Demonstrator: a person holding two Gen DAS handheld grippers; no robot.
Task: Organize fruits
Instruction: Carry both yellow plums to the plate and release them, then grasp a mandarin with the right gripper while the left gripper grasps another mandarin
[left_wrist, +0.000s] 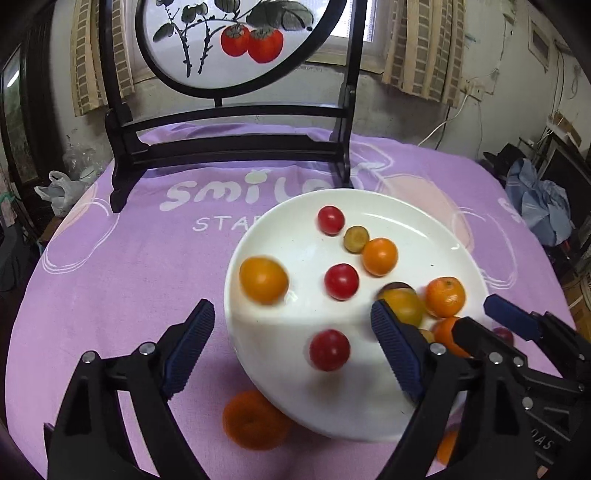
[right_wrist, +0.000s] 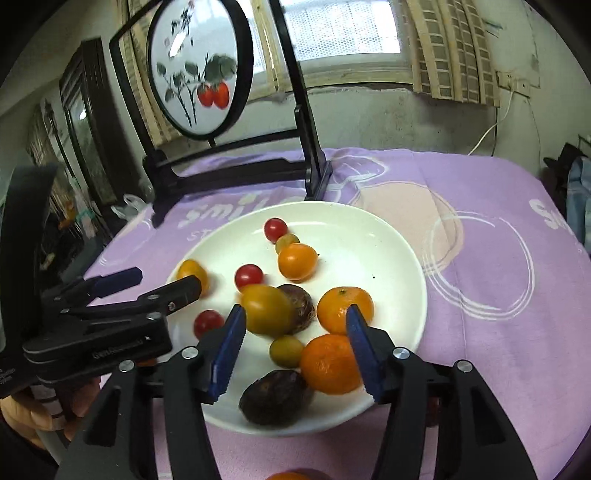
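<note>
Both claws gape empty over plate (left_wrist: 369, 206); right claw (right_wrist: 295, 325) hides mandarin (right_wrist: 328, 363) edge.

Both wrist views sit close above the near table (left_wrist: 110, 258) edge, angled down toward the far edge. Shared: white plate (left_wrist: 388, 206) of fruit, framed screen (right_wrist: 201, 66).

White plate (right_wrist: 391, 258) on purple cloth is loaded w/ small fruits: three red tomatoes (right_wrist: 248, 275), yellow & orange ones, two mandarins (right_wrist: 330, 363) at near right, two dark fruits (right_wrist: 275, 397); one mandarin (left_wrist: 255, 421) is left off-plate, blurred.
</note>
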